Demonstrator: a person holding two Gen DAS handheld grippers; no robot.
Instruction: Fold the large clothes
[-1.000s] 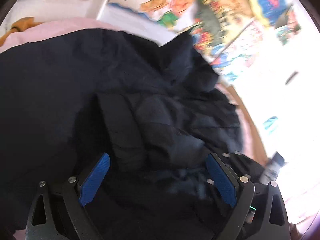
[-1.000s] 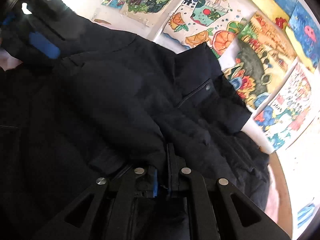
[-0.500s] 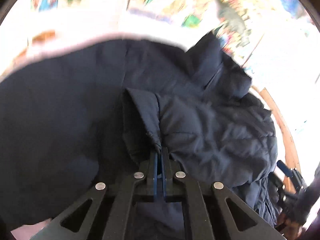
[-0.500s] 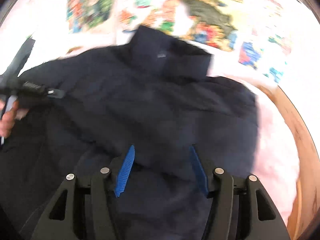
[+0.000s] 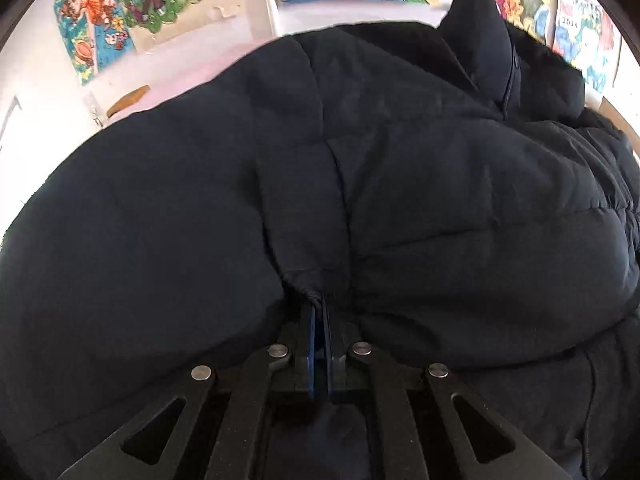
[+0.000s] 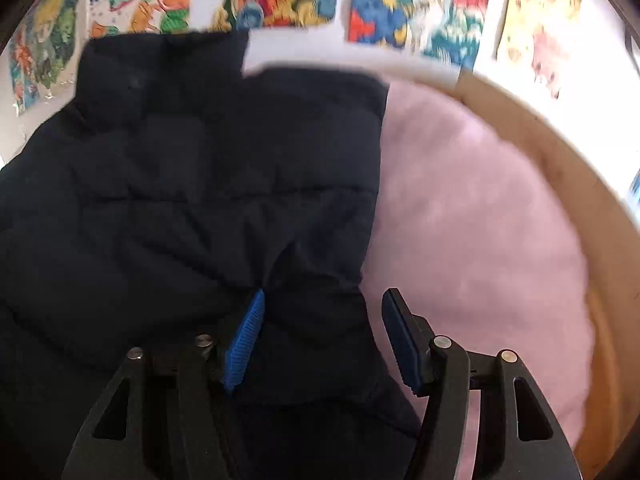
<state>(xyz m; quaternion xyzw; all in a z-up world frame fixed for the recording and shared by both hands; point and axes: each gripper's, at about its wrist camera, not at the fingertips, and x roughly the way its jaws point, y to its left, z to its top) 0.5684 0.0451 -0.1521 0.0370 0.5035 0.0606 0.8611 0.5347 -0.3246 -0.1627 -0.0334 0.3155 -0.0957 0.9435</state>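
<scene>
A large dark navy puffer jacket (image 5: 440,200) lies spread on a pink blanket, collar toward the wall. In the left wrist view my left gripper (image 5: 319,312) is shut on a bunched sleeve cuff of the jacket. In the right wrist view the jacket (image 6: 180,200) fills the left half, its right edge folded straight. My right gripper (image 6: 324,312) is open, its blue pads low over the jacket's lower right edge, holding nothing.
The pink blanket (image 6: 480,220) covers the bed to the right of the jacket. A wooden bed rim (image 6: 560,152) curves along the right. Colourful children's drawings (image 6: 400,12) hang on the white wall behind.
My left gripper closed on the sleeve cuff and has drawn it across the jacket. My right gripper let go of the fabric, opened, and moved to the jacket's right edge.
</scene>
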